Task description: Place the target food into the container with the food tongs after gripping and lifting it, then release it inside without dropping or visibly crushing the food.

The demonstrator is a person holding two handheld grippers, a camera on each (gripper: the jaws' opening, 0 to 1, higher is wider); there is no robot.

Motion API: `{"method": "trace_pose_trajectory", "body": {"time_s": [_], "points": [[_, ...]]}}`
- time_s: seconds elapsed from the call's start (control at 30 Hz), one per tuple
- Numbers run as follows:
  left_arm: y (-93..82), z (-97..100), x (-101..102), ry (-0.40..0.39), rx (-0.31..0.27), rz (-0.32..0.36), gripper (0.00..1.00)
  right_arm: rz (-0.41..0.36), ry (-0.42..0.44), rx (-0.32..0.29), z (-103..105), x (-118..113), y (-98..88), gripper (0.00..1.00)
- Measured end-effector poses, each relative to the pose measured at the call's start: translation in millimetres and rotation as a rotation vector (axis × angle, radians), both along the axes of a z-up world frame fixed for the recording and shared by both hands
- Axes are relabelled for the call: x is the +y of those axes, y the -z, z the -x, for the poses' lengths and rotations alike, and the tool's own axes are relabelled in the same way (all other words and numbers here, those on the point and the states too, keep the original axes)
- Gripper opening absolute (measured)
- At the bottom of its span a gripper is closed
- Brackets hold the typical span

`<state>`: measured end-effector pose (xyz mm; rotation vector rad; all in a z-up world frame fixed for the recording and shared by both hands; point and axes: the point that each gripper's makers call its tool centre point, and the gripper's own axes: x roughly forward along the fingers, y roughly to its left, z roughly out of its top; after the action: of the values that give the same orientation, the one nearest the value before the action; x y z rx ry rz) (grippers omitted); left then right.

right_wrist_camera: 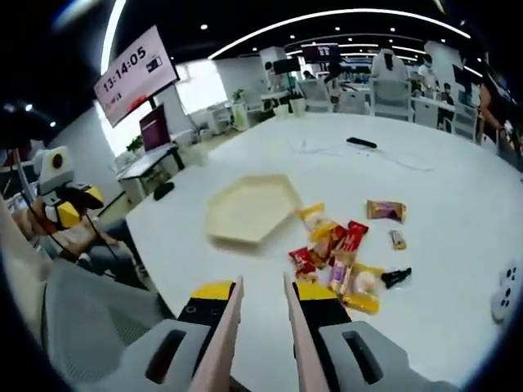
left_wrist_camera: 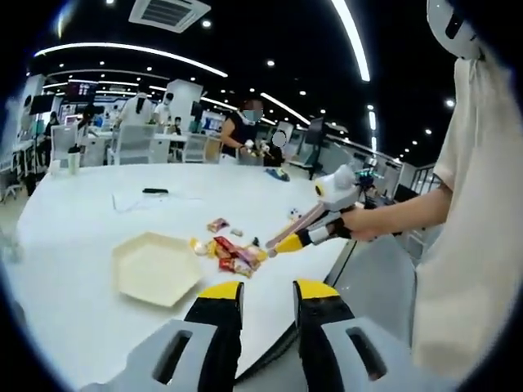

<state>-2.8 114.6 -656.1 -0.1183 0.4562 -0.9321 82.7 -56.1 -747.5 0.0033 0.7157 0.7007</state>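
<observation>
White round surface (right_wrist_camera: pixel 458 245): carries everything listed here.

Hexagonal cream tray (right_wrist_camera: pixel 249 208), the container: bare inside, lying flat just beside the snack pile.

Snack pile (right_wrist_camera: pixel 339 253), the target food: several red and yellow wrapped packets clustered on the surface, outside the tray; 1 brown packet (right_wrist_camera: pixel 386 211) lies a little apart.

Right tongs (right_wrist_camera: pixel 261 327): 2 pale blades parted by a narrow gap, gripping nothing, held above the surface edge short of the pile.

Left gripper (left_wrist_camera: pixel 268 314): yellow-tipped jaws apart, empty.

Black remote-like object (right_wrist_camera: pixel 361 143): far side of the surface.
</observation>
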Motion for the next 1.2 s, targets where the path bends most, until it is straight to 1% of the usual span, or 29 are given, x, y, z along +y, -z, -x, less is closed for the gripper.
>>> {"method": "trace_pose_trajectory", "body": {"time_s": [0.1, 0.2, 0.27, 0.33, 0.4, 0.57, 0.8, 0.97, 1.0, 1.1, 1.2], "points": [[3.3, -0.1, 3, -0.020, 0.013, -0.004, 0.31, 0.004, 0.008, 0.010, -1, 0, 4.0, 0.27], [6.7, -0.2, 6, -0.033, 0.024, -0.013, 0.35, 0.013, 0.009, 0.016, -2, 0, 6.5, 0.27], [7.7, -0.4, 7, -0.042, 0.028, -0.010, 0.36, 0.021, 0.010, 0.019, -5, -1, 8.9, 0.27], [8.9, -2.9, 10, -0.073, 0.037, -0.003, 0.39, 0.029, 0.014, 0.022, -6, -1, 11.2, 0.27], [10.2, -3.9, 12, -0.084, 0.041, 0.001, 0.44, 0.036, 0.015, 0.023, -7, -1, 12.9, 0.27], [13.9, -5.4, 18, -0.112, 0.053, -0.005, 0.50, 0.062, 0.018, 0.032, -10, -4, 22.2, 0.27], [15.8, -6.1, 23, -0.122, 0.058, -0.008, 0.50, 0.100, 0.006, 0.051, -12, -5, 33.2, 0.27], [16.0, -5.5, 22, -0.115, 0.058, -0.004, 0.50, 0.097, -0.001, 0.062, -13, -4, 38.2, 0.27], [16.1, -4.9, 20, -0.111, 0.060, -0.002, 0.50, 0.089, 0.000, 0.059, -14, -2, 39.8, 0.27], [17.7, -5.2, 21, -0.114, 0.063, -0.008, 0.52, 0.097, -0.001, 0.061, -16, -1, 45.5, 0.27], [19.0, -5.7, 22, -0.117, 0.067, -0.008, 0.52, 0.102, 0.000, 0.069, -17, 2, 51.3, 0.27]]}}
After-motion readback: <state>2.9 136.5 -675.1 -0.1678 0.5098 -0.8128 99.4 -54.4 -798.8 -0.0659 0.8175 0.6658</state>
